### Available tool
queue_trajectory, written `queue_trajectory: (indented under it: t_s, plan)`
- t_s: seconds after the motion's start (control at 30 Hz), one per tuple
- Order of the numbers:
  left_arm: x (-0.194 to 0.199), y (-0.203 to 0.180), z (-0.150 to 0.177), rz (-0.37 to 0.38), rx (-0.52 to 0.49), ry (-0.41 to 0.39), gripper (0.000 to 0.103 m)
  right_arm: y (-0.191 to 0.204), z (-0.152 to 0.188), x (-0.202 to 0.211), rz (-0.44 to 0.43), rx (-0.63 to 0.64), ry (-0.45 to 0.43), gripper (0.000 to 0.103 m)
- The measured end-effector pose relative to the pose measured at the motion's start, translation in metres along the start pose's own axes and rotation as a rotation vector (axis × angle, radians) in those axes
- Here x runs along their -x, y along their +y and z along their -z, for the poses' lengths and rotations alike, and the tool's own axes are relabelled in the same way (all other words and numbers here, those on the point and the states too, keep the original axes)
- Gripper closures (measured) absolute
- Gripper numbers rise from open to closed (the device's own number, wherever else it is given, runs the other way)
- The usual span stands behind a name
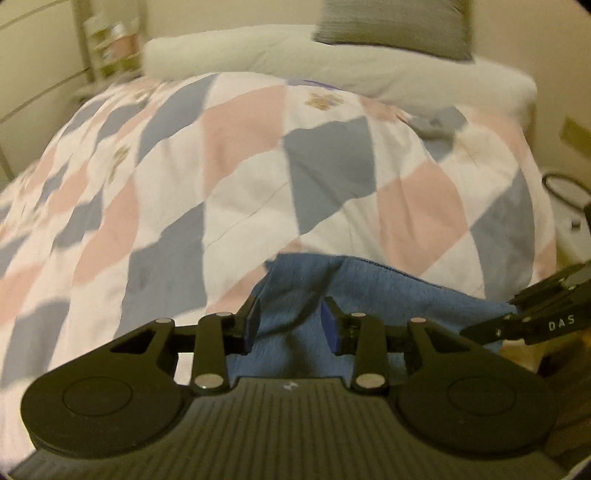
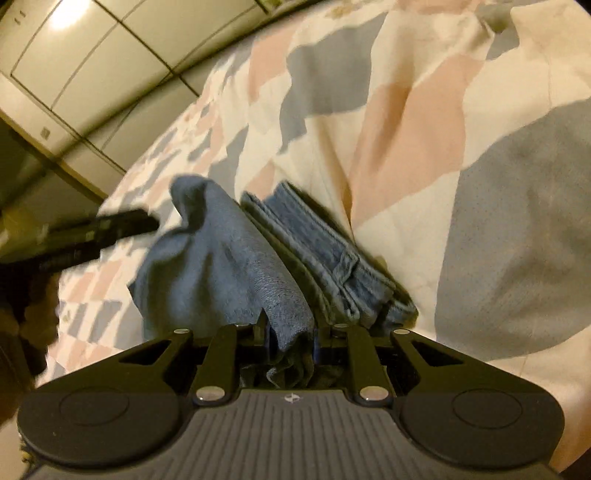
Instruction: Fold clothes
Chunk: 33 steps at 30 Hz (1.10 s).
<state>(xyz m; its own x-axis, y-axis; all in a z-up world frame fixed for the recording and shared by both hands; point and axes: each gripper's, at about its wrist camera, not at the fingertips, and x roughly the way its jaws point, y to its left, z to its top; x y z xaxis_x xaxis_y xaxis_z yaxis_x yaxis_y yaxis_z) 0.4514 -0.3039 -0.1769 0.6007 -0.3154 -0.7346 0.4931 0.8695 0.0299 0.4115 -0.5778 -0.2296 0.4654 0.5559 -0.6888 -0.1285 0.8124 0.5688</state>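
- You have a blue cloth (image 2: 221, 266) of soft, slightly fuzzy fabric, bunched and lifted off the bed, its near edge pinched in the right tongs (image 2: 290, 332).
- Just right of it lie your folded blue jeans (image 2: 332, 251), a compact stack on the bed, seams and a belt loop showing.

Warm, yellowish indoor light, rather dim overall. Bright glare patch on the cabinet doors (image 2: 55, 16) at the upper left of the right wrist view. Both views strongly fisheye: straight lines bow, corners darken to black. Motion blur smears the shelf (image 1: 110, 44) and the quilt (image 1: 92, 206) toward the left edge of the left wrist view. Dark shadow beside the folded jeans (image 2: 332, 254). Grain throughout.
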Motion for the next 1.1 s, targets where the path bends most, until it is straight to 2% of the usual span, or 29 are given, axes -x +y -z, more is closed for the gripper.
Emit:
queue_trajectory:
  t_s: [0.13,0.27,0.5,0.6,0.67,0.73,0.77,0.83,0.87,0.9,0.93,1.03,1.1]
  plan:
    - [0.002,0.007,0.018,-0.026,0.035,0.048,0.079,-0.008,-0.007,0.006,-0.003,-0.041,-0.013,0.086]
    - [-0.005,0.011,0.044,-0.010,0.103,0.097,0.081,-0.023,-0.008,0.002,0.027,-0.110,-0.026,0.087]
    - [-0.006,0.021,0.070,0.039,0.178,0.110,0.080,-0.028,-0.004,-0.013,0.148,-0.184,-0.043,0.086]
    - [-0.018,0.026,0.079,0.045,0.184,0.114,0.078,-0.029,-0.005,-0.019,0.178,-0.235,-0.041,0.078]
    - [-0.023,0.031,0.081,0.047,0.197,0.124,0.078,-0.025,-0.011,-0.021,0.184,-0.193,-0.021,0.073]
    - [-0.021,0.033,0.082,0.054,0.214,0.119,0.078,-0.022,-0.017,-0.022,0.191,-0.115,0.002,0.051]
    - [-0.020,0.033,0.083,0.051,0.224,0.118,0.078,-0.020,-0.020,-0.023,0.195,-0.077,0.013,0.049]
    - [-0.017,0.032,0.085,0.039,0.245,0.116,0.079,-0.016,-0.026,-0.025,0.202,0.001,0.036,0.050]
    - [-0.017,0.030,0.086,0.026,0.255,0.115,0.079,-0.015,-0.029,-0.026,0.206,0.040,0.047,0.054]
    - [-0.017,0.028,0.086,0.010,0.265,0.114,0.079,-0.013,-0.032,-0.027,0.209,0.078,0.059,0.072]
    - [-0.018,0.025,0.086,-0.008,0.278,0.112,0.079,-0.011,-0.035,-0.027,0.213,0.117,0.070,0.084]
    - [-0.022,0.017,0.080,-0.074,0.323,0.109,0.079,-0.006,-0.044,-0.030,0.223,0.234,0.104,0.083]
    - [-0.016,0.010,0.076,-0.124,0.382,0.103,0.079,-0.008,-0.058,-0.026,0.178,0.259,0.143,0.080]
